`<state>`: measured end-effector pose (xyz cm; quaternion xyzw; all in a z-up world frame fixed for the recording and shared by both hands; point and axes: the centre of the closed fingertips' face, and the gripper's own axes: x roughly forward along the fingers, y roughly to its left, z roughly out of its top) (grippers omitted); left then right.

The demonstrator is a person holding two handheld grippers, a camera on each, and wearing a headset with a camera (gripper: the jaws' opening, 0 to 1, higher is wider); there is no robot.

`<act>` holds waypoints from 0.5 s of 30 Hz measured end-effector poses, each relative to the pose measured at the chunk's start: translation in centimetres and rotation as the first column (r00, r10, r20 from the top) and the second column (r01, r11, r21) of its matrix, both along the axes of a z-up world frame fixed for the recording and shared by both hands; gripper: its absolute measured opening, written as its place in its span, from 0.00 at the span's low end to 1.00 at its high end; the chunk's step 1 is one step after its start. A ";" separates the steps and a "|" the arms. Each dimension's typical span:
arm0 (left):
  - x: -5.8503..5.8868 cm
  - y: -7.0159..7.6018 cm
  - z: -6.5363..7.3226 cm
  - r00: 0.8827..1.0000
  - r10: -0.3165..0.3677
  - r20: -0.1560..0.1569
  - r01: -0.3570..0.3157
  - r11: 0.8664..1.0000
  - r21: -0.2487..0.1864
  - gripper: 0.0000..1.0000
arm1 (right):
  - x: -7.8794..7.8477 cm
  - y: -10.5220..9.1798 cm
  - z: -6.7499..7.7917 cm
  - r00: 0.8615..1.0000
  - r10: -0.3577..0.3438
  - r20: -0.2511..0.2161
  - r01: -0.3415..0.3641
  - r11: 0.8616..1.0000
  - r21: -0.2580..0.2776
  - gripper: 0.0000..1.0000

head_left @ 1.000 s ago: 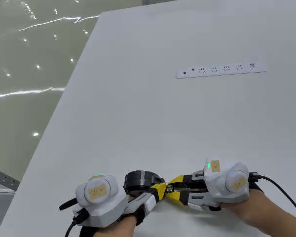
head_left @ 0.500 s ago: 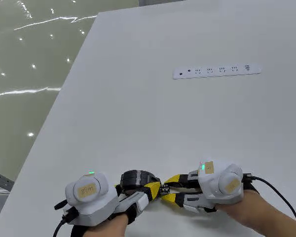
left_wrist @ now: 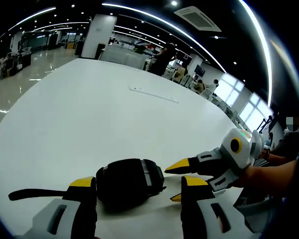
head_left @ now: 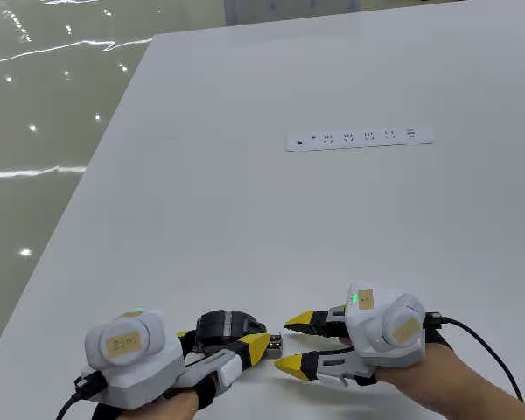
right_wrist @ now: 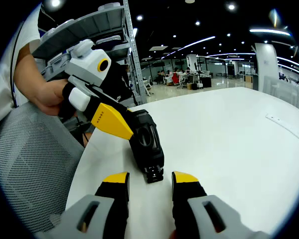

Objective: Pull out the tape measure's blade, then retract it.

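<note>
The black, rounded, rubbery-looking tape measure [head_left: 230, 328] lies on the smooth white worktop [head_left: 245, 210]. The left tool [left_wrist: 138, 182] has its yellow-tipped jaws on either side of the case, but whether they press it cannot be told. The right tool [right_wrist: 150, 177] is spread wide just beside the case's metal hook end, clear of it. A flat white power strip [head_left: 359, 137] lies well beyond the tape measure.

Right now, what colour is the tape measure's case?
Black; the tape measure shows best in the left gripper view.
</note>
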<state>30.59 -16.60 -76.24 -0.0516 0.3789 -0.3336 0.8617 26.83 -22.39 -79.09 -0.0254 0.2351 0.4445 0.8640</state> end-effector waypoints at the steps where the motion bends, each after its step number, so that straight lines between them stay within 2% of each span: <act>1: -0.1 -0.1 0.1 1.000 -0.014 -0.005 0.014 1.000 -0.009 0.67 | -0.1 -0.2 0.1 1.000 -0.009 -0.003 0.009 1.000 -0.004 0.34; 2: -0.2 -0.1 0.2 1.000 -0.020 -0.015 0.020 1.000 -0.015 0.68 | -0.2 -0.4 0.2 1.000 -0.018 -0.010 0.018 1.000 -0.009 0.35; 6: -0.1 0.2 0.9 0.999 -0.050 0.011 0.051 0.998 -0.044 0.68 | -0.7 -1.0 0.9 0.999 -0.040 -0.013 0.040 0.999 -0.013 0.37; 9: -0.3 0.7 0.7 0.998 -0.063 0.002 0.063 0.997 -0.040 0.70 | -1.1 -1.4 1.3 0.999 -0.049 -0.024 0.049 0.999 -0.019 0.40; 15: -0.7 1.2 1.0 0.992 -0.128 0.009 0.129 0.991 -0.031 0.70 | -1.9 -2.7 2.1 0.997 -0.078 -0.023 0.077 0.996 -0.045 0.42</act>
